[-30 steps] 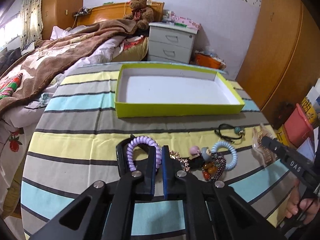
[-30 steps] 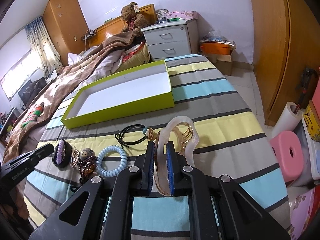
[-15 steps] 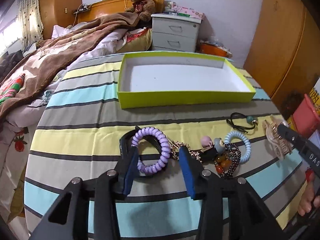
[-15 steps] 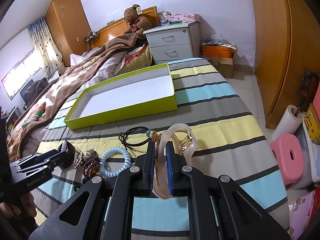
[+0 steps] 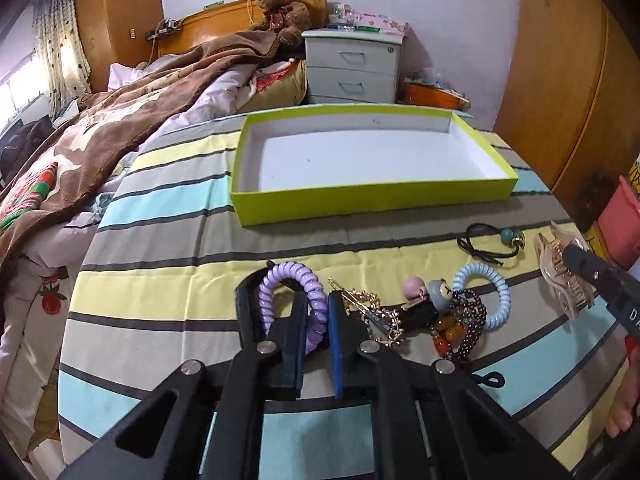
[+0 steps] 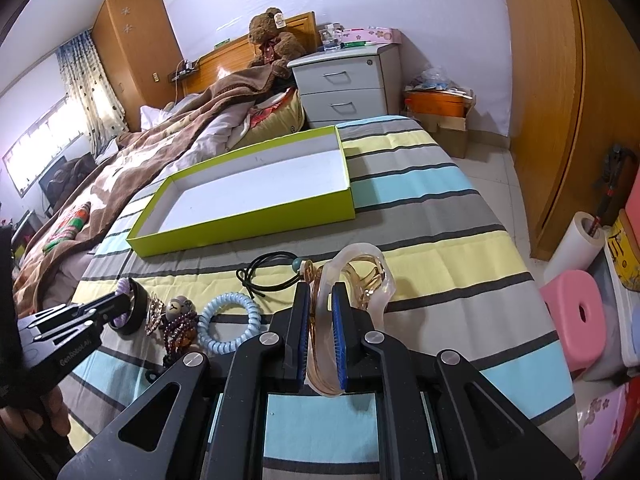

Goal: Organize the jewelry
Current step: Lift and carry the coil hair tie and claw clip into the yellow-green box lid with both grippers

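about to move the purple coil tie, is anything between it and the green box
Nothing visible. The purple coil tie sits between the left gripper pads, which have just been closing on it. Only bare striped cloth lies between it and the green box, which holds nothing.

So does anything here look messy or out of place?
Nothing is spilled or broken. The green box holds nothing yet, while the jewelry lies in a loose jumble in front of it: beaded bracelets tangled with a gold chain beside the blue coil tie.
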`<act>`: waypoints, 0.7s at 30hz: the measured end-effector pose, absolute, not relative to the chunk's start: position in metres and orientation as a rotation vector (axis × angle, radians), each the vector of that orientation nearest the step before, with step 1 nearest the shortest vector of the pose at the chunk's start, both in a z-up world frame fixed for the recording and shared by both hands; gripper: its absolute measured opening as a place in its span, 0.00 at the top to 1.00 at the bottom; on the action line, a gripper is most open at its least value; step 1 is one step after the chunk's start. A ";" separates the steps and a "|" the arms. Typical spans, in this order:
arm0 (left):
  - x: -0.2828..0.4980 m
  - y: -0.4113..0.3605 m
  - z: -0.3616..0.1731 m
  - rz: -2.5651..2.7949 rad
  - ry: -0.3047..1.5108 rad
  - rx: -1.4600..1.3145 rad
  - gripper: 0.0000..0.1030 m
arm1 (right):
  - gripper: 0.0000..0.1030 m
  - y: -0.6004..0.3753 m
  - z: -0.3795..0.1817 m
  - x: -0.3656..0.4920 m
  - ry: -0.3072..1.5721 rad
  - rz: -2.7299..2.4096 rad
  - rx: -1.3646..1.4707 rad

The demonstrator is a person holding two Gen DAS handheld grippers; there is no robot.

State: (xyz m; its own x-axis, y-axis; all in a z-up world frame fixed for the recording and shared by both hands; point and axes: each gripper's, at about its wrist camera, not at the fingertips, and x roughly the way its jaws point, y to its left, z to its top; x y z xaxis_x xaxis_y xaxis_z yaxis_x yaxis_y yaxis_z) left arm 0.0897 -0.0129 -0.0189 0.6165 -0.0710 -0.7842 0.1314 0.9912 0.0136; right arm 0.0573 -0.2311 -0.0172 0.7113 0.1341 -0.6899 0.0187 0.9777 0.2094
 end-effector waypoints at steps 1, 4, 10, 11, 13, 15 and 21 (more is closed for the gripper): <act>0.089 -0.012 -0.018 -0.121 0.895 0.068 0.90 | 0.89 -0.230 -0.017 0.057 0.778 0.063 0.210; 0.086 -0.008 -0.012 -0.129 0.881 0.045 0.90 | 0.89 -0.231 -0.016 0.057 0.776 0.069 0.211; 0.081 -0.005 0.007 -0.146 0.839 0.016 0.90 | 0.93 -0.233 -0.009 0.054 0.762 0.090 0.224; 0.080 -0.004 0.009 -0.149 0.834 0.011 0.90 | 0.93 -0.233 -0.008 0.055 0.763 0.087 0.221; 0.080 -0.002 0.013 -0.148 0.828 0.002 0.90 | 0.93 -0.236 -0.009 0.054 0.766 0.082 0.229; 0.081 0.000 0.015 -0.143 0.823 -0.002 0.90 | 0.93 -0.244 -0.011 0.053 0.771 0.094 0.275; 0.080 0.005 0.015 -0.148 0.823 -0.020 0.90 | 0.93 -0.245 -0.005 0.049 0.759 0.092 0.242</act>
